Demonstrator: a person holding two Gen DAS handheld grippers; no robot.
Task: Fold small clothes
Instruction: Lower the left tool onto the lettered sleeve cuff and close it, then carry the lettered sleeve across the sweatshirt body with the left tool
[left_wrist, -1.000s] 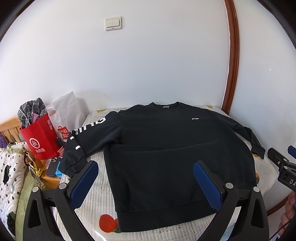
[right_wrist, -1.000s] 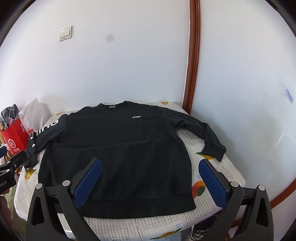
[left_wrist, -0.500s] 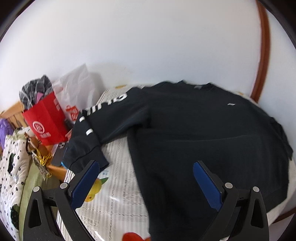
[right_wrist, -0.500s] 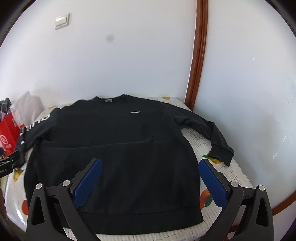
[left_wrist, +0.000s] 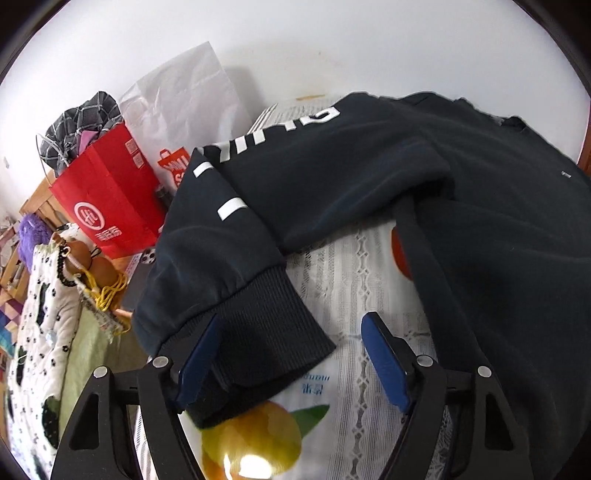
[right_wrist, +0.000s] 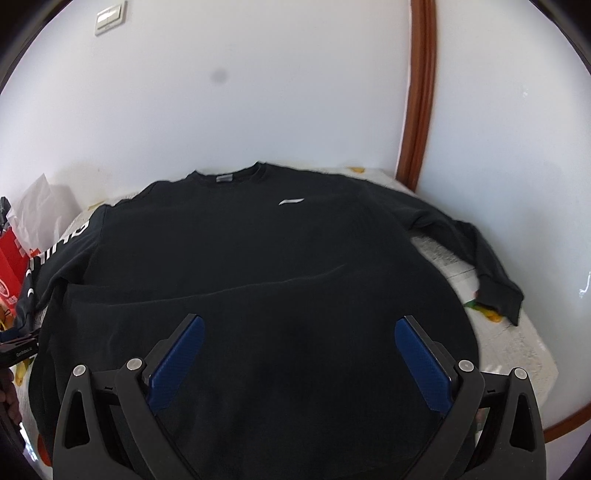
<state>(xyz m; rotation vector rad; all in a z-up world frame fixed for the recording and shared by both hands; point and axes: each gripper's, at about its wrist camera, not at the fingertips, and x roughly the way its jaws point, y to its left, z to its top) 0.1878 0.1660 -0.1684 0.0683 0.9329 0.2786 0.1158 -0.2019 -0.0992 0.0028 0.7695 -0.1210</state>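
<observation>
White walls back a fruit-print bedspread (left_wrist: 343, 273) where a black sweatshirt (right_wrist: 258, 258) lies flat. Its left sleeve cuff (left_wrist: 258, 332), long axis toward 11 o'clock, sits between the left gripper (left_wrist: 291, 354), whose jaws have been closing, unpinched; the right gripper (right_wrist: 299, 354) hovers wide open.

A red paper bag (left_wrist: 110, 206) stands beside a white plastic bag (left_wrist: 181, 99) against the wall (right_wrist: 258, 92).
</observation>
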